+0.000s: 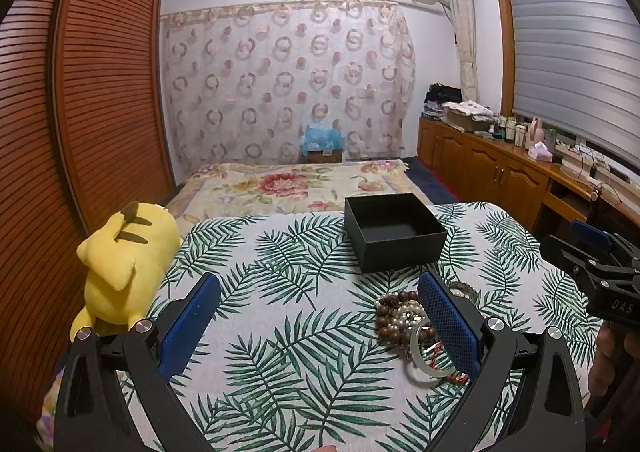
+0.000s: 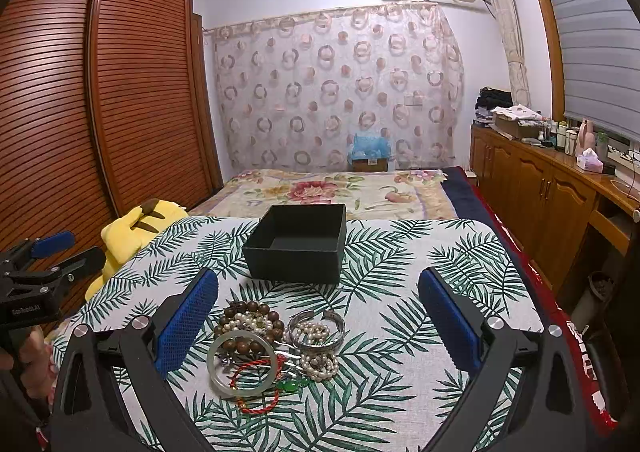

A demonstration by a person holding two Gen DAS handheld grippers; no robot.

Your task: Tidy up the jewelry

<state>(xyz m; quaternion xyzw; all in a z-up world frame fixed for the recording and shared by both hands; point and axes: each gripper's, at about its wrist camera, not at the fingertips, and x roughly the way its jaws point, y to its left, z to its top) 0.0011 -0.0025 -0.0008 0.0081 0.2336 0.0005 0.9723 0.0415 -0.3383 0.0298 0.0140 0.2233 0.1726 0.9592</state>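
Jewelry pile [image 2: 272, 352]: tangled heap on leaf-print cloth [image 2: 400, 332], near side of black box [image 2: 298, 242], which sits empty.
Left gripper [image 1: 316, 324], right gripper [image 2: 316, 324]: both spread wide, holding nothing.
Advice: you take 1 piece; pale bangle [image 2: 240, 366] on top; lift slowly, strands interlock.

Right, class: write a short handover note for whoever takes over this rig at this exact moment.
Left tongs: open, holding nothing, hovering over the leaf-print cloth.
Right tongs: open, holding nothing, above the jewelry pile.
Black box: lidless, nothing visible inside, beyond the pile.
Pile holds a wooden bead bracelet, pale bangle, red cord bracelet, pearls and silver cuff.
Done: nothing boxed yet.
Left: move every piece into the box.
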